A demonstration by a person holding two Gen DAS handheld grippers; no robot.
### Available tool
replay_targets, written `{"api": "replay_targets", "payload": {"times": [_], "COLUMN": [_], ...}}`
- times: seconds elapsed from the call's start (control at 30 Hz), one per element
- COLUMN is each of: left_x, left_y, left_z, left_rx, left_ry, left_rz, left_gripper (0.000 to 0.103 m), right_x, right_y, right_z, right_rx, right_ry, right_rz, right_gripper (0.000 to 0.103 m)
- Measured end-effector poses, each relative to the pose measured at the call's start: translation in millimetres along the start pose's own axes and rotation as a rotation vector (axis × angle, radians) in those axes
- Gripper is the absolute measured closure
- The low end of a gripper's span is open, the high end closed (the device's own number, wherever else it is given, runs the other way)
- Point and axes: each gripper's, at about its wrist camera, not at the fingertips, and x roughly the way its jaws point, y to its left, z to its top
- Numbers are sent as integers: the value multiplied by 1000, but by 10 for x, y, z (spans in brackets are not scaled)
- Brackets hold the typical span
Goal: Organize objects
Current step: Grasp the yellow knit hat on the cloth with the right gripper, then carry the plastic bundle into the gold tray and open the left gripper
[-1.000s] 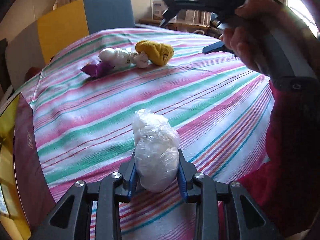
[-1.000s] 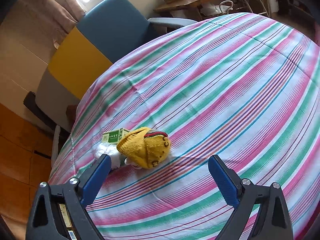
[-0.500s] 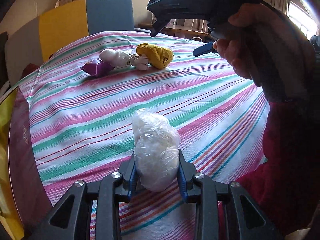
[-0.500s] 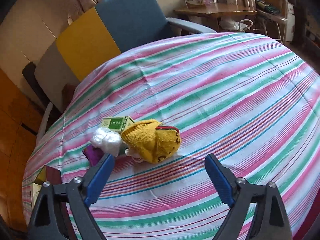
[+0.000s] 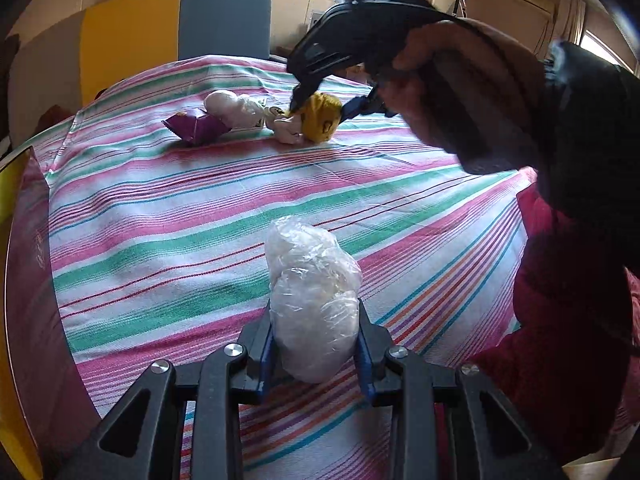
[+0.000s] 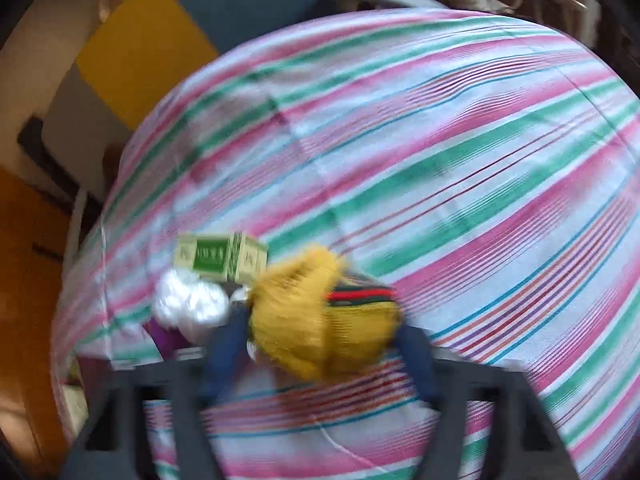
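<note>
Two wrist views, one instant. My left gripper (image 5: 316, 344) was pinching the plastic-wrapped white bundle (image 5: 312, 300) between its blue pads, above the near edge of the striped tablecloth (image 5: 192, 216). My right gripper (image 6: 320, 354) had just been closing, its jaws set either side of the yellow knitted toy (image 6: 320, 328) and apparently touching it; blur kept me from judging how firm the hold was. The toy lay toward the far edge of the table, in a cluster with a white wrapped ball (image 6: 188, 304), a purple packet (image 5: 196, 126) and a green-and-white box (image 6: 222, 256).

Risks, as I judged them: the soft knit could compress and slip out if the right jaws caught only its loose edge. The left-hand jaw stood close beside the white ball, so lifting could drag or roll that neighbour. The left bundle's slick film could let it slide from the pads.

Differences between views: the left view showed the right gripper from outside, with the hand (image 5: 448, 92) on it and a red sleeve (image 5: 568, 312). It also showed a small white figure (image 5: 286, 130) touching the toy. Only the right view showed the box face and the toy's red-green band.
</note>
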Motion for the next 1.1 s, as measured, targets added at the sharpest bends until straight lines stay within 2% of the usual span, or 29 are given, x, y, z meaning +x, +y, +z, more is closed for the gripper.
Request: {"api": "replay_targets", "payload": {"times": [0.03,0.1,0.17,0.23,0.3,0.37,0.47,0.67,0.97,1.1], "left_x": [1,5,-1,0,2,2,-2,19,25,-32], "left_y": [4,0,-6,-20,-33,-33,-48,-77,-136,-134], "left_z": [-2,-4,0,-2,-2,7,10,25,33,46], "left_rx": [0,0,-1,7,15,10,13,12,40,8], "left_ry": [-1,-3,-4,-4,-3,2,5,9,13,31], "left_rz": [0,3,5,14,25,29,41,59,94,117], "left_gripper": [71,71,71,71,71,71,71,71,72,75], "right_x": [-70,-215,-335,-348,-319,-259,-228,-204,-214,-182], "right_y": [29,1,-17,-31,-71,-102,-83,-219,-183,-124], "right_z": [-25,-79,-190,-333,-484,-602,-622,-562,-565,-579], "right_rx": [-40,-80,-166,-247,-287,-298,-327,-269,-311,-354], "right_ry": [-14,-33,-39,-15,23,63,60,69,52,43], "right_rz": [-15,-30,-91,-141,-142,-120,-139,-96,-121,-153], "right_gripper": [59,59,59,59,59,58,57,57,57,56]}}
